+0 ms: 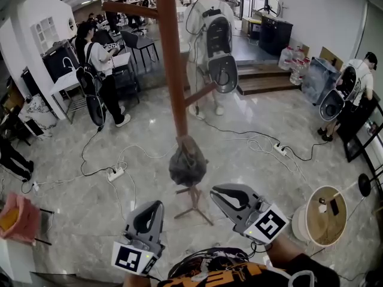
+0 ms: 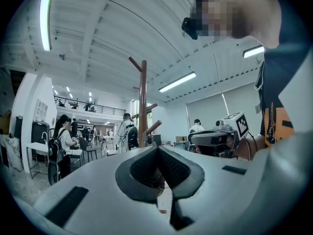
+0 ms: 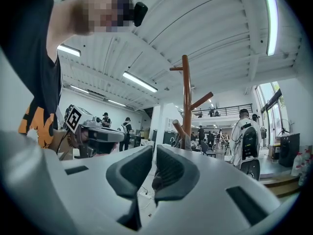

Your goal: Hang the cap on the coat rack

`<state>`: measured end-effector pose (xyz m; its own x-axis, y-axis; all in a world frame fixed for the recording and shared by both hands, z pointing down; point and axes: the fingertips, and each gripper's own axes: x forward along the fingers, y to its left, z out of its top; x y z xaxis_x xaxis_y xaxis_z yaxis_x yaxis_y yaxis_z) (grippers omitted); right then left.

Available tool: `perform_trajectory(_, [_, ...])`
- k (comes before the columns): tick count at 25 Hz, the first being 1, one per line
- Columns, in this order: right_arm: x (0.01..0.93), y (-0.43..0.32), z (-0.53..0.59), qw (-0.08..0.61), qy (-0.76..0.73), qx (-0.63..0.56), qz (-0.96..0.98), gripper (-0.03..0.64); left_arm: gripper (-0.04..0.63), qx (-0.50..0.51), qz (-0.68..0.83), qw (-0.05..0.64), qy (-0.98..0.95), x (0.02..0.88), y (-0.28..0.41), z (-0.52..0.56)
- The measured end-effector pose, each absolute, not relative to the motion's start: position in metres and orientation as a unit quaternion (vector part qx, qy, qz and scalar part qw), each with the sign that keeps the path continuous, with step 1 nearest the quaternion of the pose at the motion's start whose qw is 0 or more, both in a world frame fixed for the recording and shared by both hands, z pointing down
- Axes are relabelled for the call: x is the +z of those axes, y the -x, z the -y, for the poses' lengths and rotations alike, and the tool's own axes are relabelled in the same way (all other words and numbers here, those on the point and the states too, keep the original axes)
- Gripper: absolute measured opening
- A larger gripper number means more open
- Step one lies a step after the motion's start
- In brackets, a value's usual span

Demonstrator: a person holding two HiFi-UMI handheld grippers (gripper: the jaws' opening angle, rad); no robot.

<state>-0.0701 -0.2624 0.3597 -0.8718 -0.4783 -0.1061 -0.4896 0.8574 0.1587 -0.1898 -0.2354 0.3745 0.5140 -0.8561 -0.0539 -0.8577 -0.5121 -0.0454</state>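
Observation:
The brown wooden coat rack (image 1: 172,70) stands straight ahead on a marble floor, with pegs angled upward. A dark grey cap (image 1: 187,165) hangs low on its pole, just above the splayed feet. My left gripper (image 1: 157,204) is below and left of the cap, its pads together and nothing between them. To the cap's lower right is my right gripper (image 1: 215,191), closed to a thin slit and empty. The left gripper view has the rack (image 2: 143,106) beyond the shut jaws (image 2: 157,149). In the right gripper view the rack (image 3: 186,102) rises behind the jaws (image 3: 153,149).
Cables and a power strip (image 1: 115,173) trail over the floor round the rack. A round wooden table (image 1: 326,216) stands at the right and a red seat (image 1: 18,217) at the left. People with backpacks (image 1: 210,46) stand behind the rack, near steps (image 1: 263,79).

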Motion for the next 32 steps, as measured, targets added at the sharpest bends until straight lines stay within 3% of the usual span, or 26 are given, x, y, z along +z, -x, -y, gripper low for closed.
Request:
perform_trajectory(6, [0.358,0.064,0.261,0.03,0.256,0.087,-0.962,0.015,0.023,0.019,-0.49,0.031,0.871,0.369,0.183,0.231])
perform_trajectory(32, [0.368,0.064,0.258,0.014,0.27,0.091,-0.958,0.014,0.023,0.001,-0.481,0.036,0.876,0.376,0.182,0.221])
